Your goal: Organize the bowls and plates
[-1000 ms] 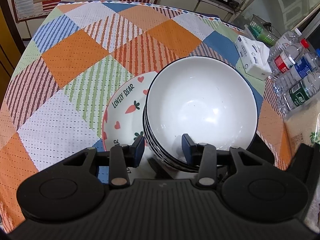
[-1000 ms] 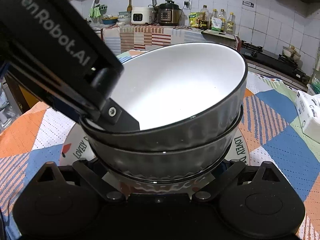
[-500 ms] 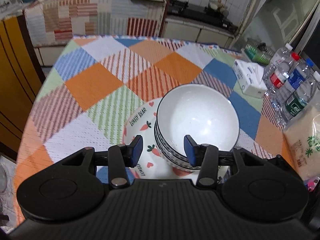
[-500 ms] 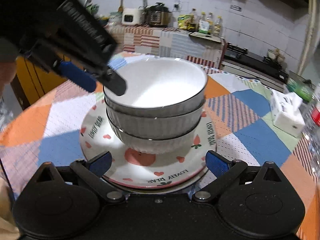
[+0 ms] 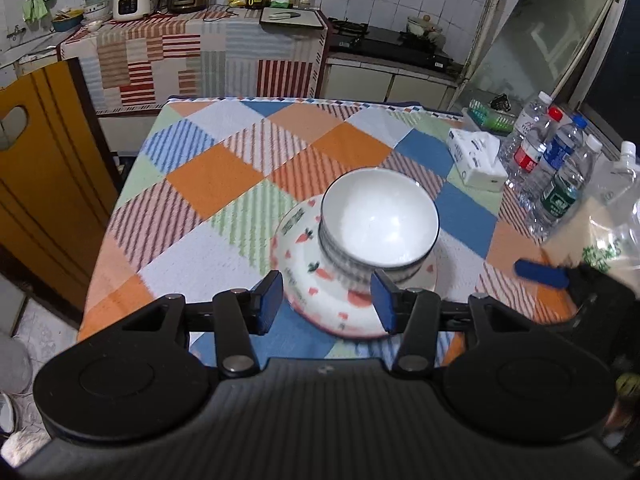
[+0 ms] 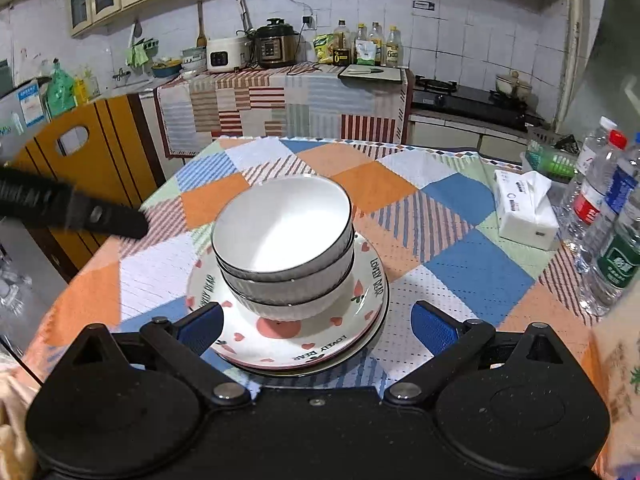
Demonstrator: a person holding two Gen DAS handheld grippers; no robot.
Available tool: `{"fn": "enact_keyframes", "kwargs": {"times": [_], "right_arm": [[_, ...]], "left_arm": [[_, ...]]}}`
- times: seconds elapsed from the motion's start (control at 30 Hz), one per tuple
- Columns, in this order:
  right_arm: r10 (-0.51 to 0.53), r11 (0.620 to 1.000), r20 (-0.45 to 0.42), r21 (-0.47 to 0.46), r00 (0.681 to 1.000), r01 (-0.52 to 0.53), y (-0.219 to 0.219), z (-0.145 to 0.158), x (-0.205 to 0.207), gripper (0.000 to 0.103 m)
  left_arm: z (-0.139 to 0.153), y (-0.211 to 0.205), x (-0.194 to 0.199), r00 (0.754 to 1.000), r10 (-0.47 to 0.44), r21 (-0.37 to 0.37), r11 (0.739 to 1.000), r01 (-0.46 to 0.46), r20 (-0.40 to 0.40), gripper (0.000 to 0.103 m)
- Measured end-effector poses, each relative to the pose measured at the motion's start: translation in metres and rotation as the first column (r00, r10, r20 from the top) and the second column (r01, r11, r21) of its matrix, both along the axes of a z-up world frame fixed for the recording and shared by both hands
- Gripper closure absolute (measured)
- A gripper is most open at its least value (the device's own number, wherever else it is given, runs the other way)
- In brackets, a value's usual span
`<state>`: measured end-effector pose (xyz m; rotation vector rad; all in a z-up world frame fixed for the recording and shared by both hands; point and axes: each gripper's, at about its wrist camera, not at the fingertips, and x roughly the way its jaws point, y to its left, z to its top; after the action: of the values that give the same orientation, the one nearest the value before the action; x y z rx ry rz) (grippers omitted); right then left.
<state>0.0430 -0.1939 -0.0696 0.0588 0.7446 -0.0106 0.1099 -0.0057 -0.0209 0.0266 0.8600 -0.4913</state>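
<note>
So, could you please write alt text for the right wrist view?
Two nested white bowls sit on stacked heart-patterned plates on a checked tablecloth, beyond the open, empty right gripper. The left gripper pokes in at left.

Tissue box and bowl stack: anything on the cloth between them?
Nothing: in the right wrist view, only bare patchwork tablecloth lies between the tissue box and the stacked bowls on their plate.

A home kitchen is showing here: a rice cooker (image 6: 223, 55) and pressure cooker (image 6: 277, 44) are sitting beneath tiled walls, beside a gas stove (image 6: 472, 98).
</note>
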Motion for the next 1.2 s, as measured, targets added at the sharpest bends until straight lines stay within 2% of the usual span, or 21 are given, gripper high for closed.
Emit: {"fn": "enact_keyframes", "kwargs": {"times": [0.17, 0.33, 0.6, 0.77, 0.93, 1.2], "right_arm": [[-0.025, 1.000, 0.003, 0.004, 1.000, 0.025, 0.004, 0.021, -0.016, 0.002], [-0.061, 0.998, -0.007, 0.003, 0.998, 0.061, 0.011, 0.038, -0.029, 0.002], [-0.082, 0.994, -0.013, -0.067, 0.997, 0.081, 0.027, 0.056, -0.049, 0.002], [-0.112, 0.989, -0.021, -0.101, 0.993, 0.109, 0.030, 0.058, -0.059, 0.002], [-0.134, 0.987, -0.037, -0.092, 0.990, 0.131, 0.029, 0.056, -0.065, 0.002], [-0.175, 0.983, -0.064, -0.064, 0.982, 0.171, 0.024, 0.051, -0.074, 0.002]], "left_arm": [[0.009, 0.018, -0.020, 1.000, 0.020, 0.025, 0.999, -0.020, 0.016, 0.052], [0.017, 0.028, -0.036, 0.999, 0.035, 0.016, 0.999, -0.035, 0.028, 0.046], [0.025, 0.038, -0.059, 0.993, 0.068, 0.038, 0.997, -0.072, 0.092, 0.035], [0.026, 0.040, -0.069, 0.989, 0.074, 0.049, 0.996, -0.081, 0.127, 0.027], [0.024, 0.040, -0.075, 0.989, 0.068, 0.049, 0.996, -0.075, 0.134, 0.016], [0.018, 0.040, -0.078, 0.988, 0.081, 0.055, 0.994, -0.089, 0.131, 0.008]]}}
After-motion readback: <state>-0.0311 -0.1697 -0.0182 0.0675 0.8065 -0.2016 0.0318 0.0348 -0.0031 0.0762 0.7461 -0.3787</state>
